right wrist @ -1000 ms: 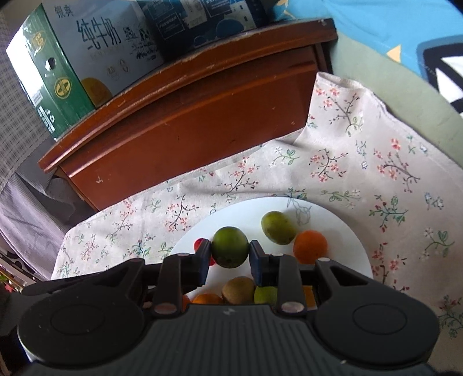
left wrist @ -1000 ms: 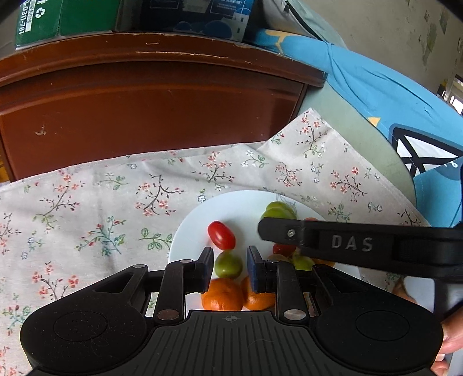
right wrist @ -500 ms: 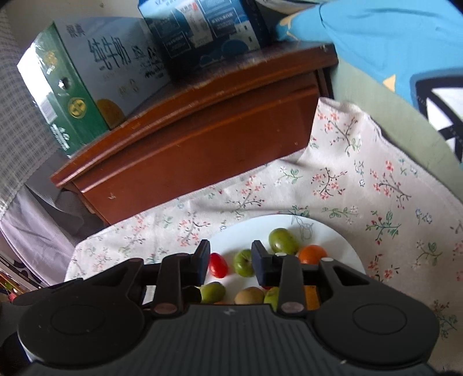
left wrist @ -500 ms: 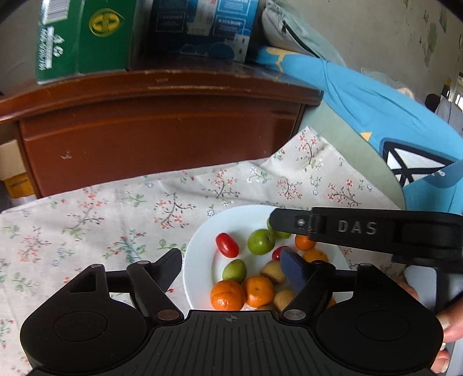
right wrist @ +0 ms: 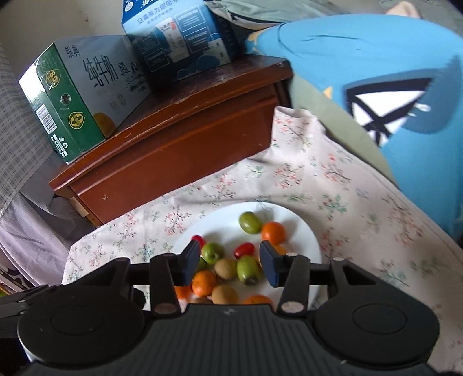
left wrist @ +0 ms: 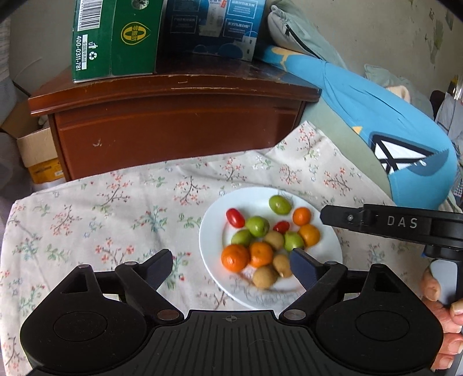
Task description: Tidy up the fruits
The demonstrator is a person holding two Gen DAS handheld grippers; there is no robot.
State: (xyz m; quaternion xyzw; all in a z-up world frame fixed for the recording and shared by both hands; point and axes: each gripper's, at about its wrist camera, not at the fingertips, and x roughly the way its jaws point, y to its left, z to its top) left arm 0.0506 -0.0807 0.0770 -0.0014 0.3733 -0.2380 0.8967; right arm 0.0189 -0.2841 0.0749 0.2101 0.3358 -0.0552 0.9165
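A white plate [left wrist: 327,254] on the floral cloth holds several small fruits: oranges [left wrist: 235,258], green fruits [left wrist: 257,226], red tomatoes [left wrist: 235,217] and brown kiwis [left wrist: 264,277]. My left gripper [left wrist: 231,264] is wide open and empty, raised above the plate's near-left side. My right gripper [right wrist: 230,261] is open and empty, raised above the same plate [right wrist: 309,234], with green fruits [right wrist: 247,269] and a tomato [right wrist: 244,249] seen between its fingers. The right gripper's body [left wrist: 399,224] shows at the right of the left wrist view.
A brown wooden cabinet [left wrist: 179,124] stands behind the cloth, with a green carton [left wrist: 115,40] and a blue carton [left wrist: 214,26] on top. Blue bedding [left wrist: 390,127] lies at the right. A cardboard box [left wrist: 37,153] sits left of the cabinet.
Both grippers have risen and pulled back from the plate. The left gripper opened wide. The right gripper let go of a green fruit onto the plate and opened.
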